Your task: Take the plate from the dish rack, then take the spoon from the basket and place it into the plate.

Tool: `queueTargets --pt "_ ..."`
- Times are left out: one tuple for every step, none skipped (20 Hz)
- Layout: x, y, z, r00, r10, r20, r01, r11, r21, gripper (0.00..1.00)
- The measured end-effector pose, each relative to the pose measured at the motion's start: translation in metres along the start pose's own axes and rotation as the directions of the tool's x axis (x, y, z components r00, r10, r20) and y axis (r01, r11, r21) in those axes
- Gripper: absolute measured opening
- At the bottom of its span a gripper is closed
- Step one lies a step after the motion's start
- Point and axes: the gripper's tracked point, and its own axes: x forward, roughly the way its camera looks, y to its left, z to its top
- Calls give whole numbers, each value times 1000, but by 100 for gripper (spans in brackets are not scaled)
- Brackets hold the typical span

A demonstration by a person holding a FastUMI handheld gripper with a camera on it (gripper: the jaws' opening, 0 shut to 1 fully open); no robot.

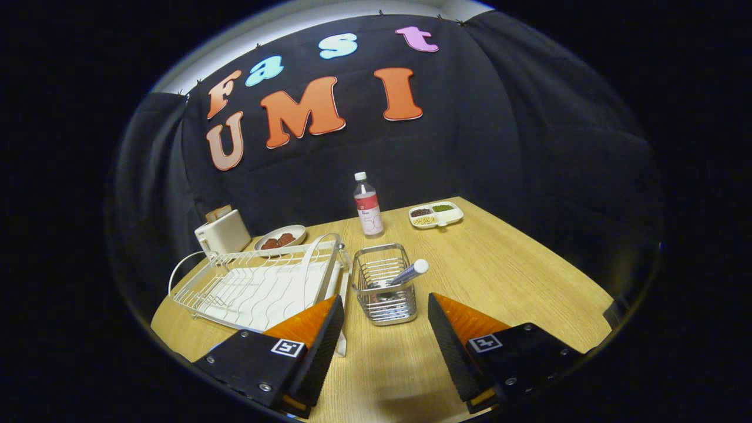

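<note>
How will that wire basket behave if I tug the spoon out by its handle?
The basket looks light, open wire, so it may slide or tip. The spoon leans against its rim and could drag it. The open gripper hangs just short of it.

My gripper (385, 305): two wedge-shaped fingers (320, 341), each tapering toward its tip, with fine ribbing along the inner pads that face each other across an open gap. Behind each finger I carry a black, angular mounting block. Each block bears one small square marker, white with a black pattern, set near the finger's base. Round silver screw heads dot the blocks, several per side, along their outer edges. A thin yellowish strip shows under each block's lower edge.
</note>
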Motion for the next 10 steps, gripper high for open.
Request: queueTargets --pt "4 -2 2 1000 -3 4 3 1000 1 84" --pt "8 -3 5 1000 -7 15 7 1000 4 82" --pt "12 -6 11 999 -15 32 15 1000 1 78" --pt "17 -11 14 998 -29 48 30 1000 -2 77" --pt "21 -13 17 998 -40 57 41 999 -3 72" --pt "23 -14 16 997 -44 57 44 999 0 70" --pt "25 -13 15 998 -44 53 44 999 4 61" --pt "27 -14 17 997 -49 58 49 999 9 56" --pt "31 -14 18 997 -54 63 53 999 10 47" --pt "33 -14 17 996 -58 64 57 998 10 42"
